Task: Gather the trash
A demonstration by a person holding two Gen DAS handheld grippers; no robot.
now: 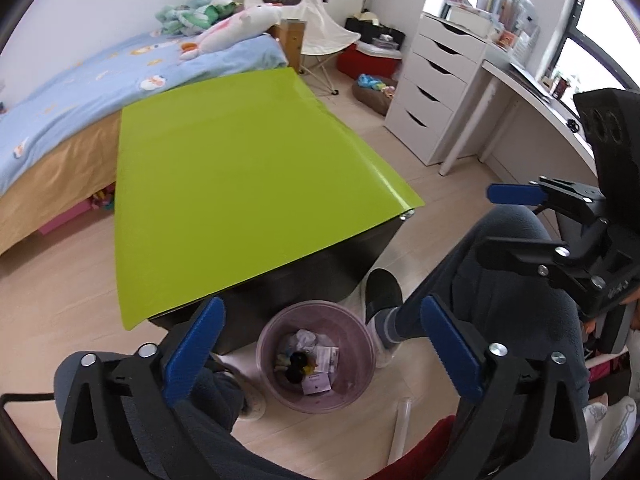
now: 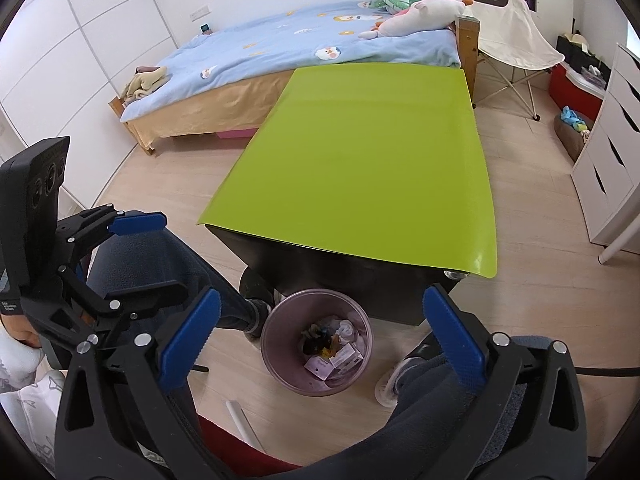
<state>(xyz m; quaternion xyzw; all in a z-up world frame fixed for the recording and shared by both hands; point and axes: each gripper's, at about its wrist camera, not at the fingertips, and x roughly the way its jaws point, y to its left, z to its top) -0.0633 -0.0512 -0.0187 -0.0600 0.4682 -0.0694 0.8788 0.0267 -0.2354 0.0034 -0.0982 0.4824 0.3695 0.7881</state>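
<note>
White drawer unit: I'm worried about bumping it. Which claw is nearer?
Right. The right claw hangs on the white drawer unit's side of the bin; the left claw sits farther off, toward the bed.

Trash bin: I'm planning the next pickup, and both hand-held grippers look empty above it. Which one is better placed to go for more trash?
Neither clearly. The left hand-held gripper and right hand-held gripper both hang open and empty over the bin, and the green tabletop shows no trash to favor either.
</note>
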